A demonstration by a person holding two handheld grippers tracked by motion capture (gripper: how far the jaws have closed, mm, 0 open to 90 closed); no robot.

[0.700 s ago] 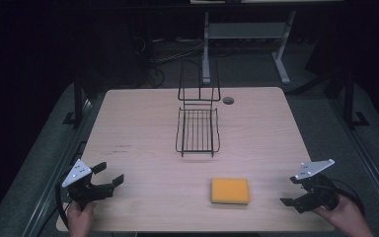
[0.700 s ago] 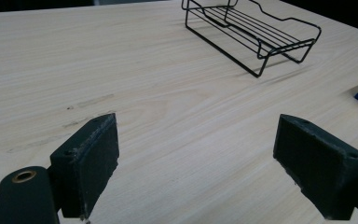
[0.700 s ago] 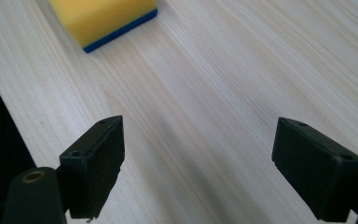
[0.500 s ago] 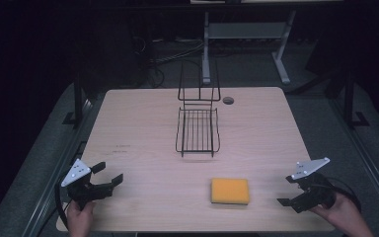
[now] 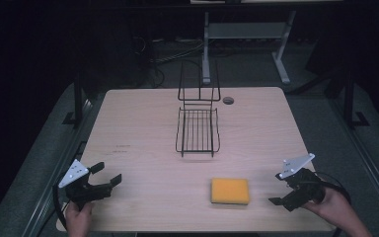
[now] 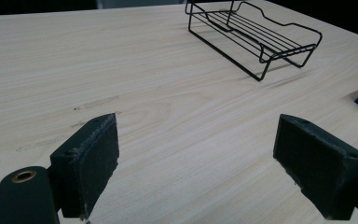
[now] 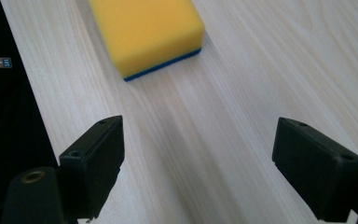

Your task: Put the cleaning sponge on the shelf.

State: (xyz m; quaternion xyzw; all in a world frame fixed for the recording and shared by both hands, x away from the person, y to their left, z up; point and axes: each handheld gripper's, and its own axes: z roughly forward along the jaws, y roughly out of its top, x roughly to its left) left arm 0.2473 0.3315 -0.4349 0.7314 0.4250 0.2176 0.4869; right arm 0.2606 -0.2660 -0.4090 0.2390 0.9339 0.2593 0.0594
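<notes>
**Right gripper lines up on the sponge**

The right gripper (image 5: pixel 282 198) sits low over the table (image 5: pixel 143 123), jaws spread wide and empty, aimed at the sponge (image 5: pixel 230 190) just ahead of it. In the right gripper view the sponge (image 7: pixel 145 32) lies beyond the jaws and off to their left, not between them. To take it cleanly, the likely best move is to slide forward and swing toward the sponge until it is centred in the gap, then close across its shorter width, pads low enough to catch the foam and not skid off the top.

The sponge lies flat, yellow face up, a thin blue layer underneath. Its long axis runs crosswise to the wire rack (image 5: pixel 197 131), which stands beyond the sponge toward the far edge.

The left gripper (image 5: pixel 110 179) hovers well left of the sponge, jaws apart, holding nothing.
</notes>
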